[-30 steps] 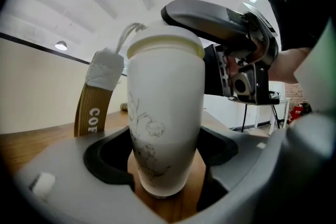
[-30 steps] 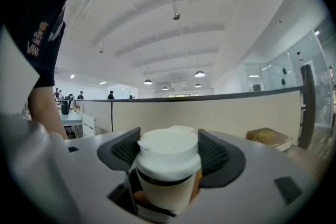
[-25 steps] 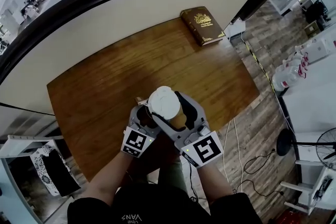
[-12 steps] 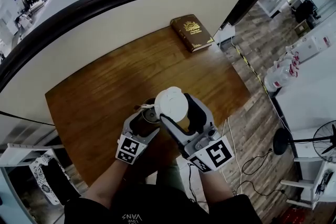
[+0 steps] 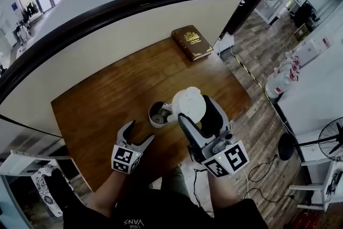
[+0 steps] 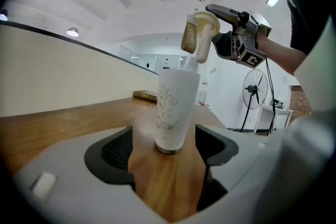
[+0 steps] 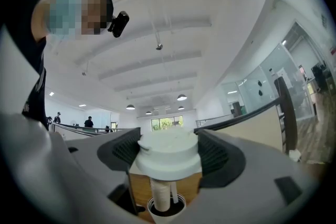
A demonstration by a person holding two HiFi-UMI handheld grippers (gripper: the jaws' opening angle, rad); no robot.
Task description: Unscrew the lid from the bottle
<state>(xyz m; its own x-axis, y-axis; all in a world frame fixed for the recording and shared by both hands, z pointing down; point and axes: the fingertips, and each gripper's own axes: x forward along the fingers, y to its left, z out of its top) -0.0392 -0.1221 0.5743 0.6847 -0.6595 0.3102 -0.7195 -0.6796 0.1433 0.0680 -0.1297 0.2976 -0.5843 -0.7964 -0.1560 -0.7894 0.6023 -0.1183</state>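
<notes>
Head view: the lid [image 5: 188, 106] is clamped between the jaws of the right gripper [image 5: 195, 110] and held clear above the open bottle [image 5: 158, 114], which is stood upright on the table [image 5: 102, 88]. The left gripper [image 5: 139, 132] is held near the bottle, jaws spread apart with nothing gripped.
</notes>
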